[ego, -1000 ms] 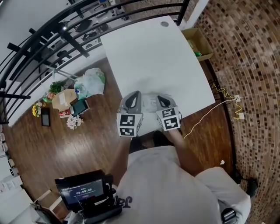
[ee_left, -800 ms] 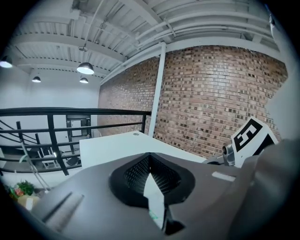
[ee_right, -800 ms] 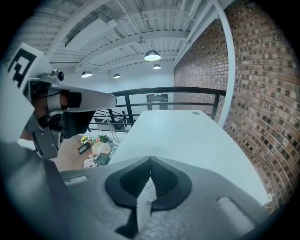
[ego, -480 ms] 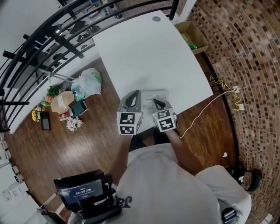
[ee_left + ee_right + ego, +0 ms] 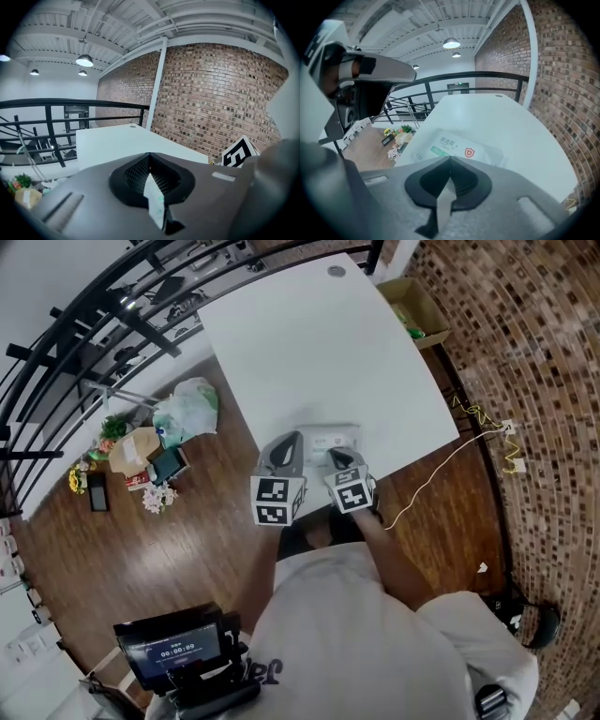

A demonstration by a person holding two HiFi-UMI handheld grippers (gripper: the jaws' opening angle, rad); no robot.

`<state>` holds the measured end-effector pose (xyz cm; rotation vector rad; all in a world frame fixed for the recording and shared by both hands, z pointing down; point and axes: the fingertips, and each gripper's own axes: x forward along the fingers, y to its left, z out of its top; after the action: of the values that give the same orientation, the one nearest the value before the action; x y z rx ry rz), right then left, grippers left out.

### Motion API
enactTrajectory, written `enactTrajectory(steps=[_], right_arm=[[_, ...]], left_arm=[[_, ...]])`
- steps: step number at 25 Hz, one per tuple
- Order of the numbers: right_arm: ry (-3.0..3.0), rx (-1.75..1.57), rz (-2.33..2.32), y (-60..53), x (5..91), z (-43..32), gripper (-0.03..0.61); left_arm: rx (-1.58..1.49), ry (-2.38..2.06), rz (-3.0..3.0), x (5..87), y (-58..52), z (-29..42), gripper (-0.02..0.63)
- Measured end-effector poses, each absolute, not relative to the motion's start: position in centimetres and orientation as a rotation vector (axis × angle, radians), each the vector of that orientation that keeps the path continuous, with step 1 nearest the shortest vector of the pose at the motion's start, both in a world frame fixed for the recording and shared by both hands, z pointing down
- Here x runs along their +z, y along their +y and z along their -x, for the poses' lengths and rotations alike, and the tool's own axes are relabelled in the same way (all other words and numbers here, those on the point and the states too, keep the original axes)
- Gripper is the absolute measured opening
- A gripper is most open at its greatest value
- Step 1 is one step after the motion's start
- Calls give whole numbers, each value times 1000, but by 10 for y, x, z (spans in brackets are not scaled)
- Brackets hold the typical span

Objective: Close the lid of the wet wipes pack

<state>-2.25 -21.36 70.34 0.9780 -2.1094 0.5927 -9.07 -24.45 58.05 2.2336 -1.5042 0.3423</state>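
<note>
The wet wipes pack (image 5: pixel 330 441) lies flat near the front edge of the white table (image 5: pixel 309 343). It is white with green print and a red shield mark (image 5: pixel 459 149). I cannot tell how its lid stands. My left gripper (image 5: pixel 284 455) is at the pack's left end, its jaws together (image 5: pixel 150 157); a sliver of white with green print shows through the slit below them. The right gripper (image 5: pixel 339 463) hovers at the pack's near right side, jaws closed (image 5: pixel 450 161) and pointing over the pack. Its marker cube (image 5: pixel 241 152) shows in the left gripper view.
A cardboard box (image 5: pixel 417 310) stands on the floor by the table's far right corner. A pale cable (image 5: pixel 450 474) trails off the table's right side. Bags and flowers (image 5: pixel 178 418) lie on the wood floor at left, under a black railing (image 5: pixel 94 324).
The right gripper has shifted a little left and forward, closer to the pack. More of the pack shows between the two grippers. The left gripper has hardly moved.
</note>
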Motion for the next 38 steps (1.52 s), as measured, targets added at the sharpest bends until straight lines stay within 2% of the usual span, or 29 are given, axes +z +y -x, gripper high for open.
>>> enactTrajectory(steps=[8, 13, 19, 26, 38], right_arm=[[-1982, 455, -808, -214, 720, 26, -8], [-2038, 562, -835, -218, 702, 22, -8], [-2420, 408, -972, -261, 581, 51, -8], [-2804, 290, -978, -255, 453, 66, -8], [-2857, 210, -1067, -96, 435, 41, -8]], left_arm=[[349, -1545, -2221, 575, -250, 104, 15], [322, -1623, -2255, 542, -250, 112, 15], [195, -1795, -2237, 480, -252, 139, 15], [66, -2019, -2186, 406, -206, 145, 15], [46, -2041, -2270, 416, -55, 117, 15]])
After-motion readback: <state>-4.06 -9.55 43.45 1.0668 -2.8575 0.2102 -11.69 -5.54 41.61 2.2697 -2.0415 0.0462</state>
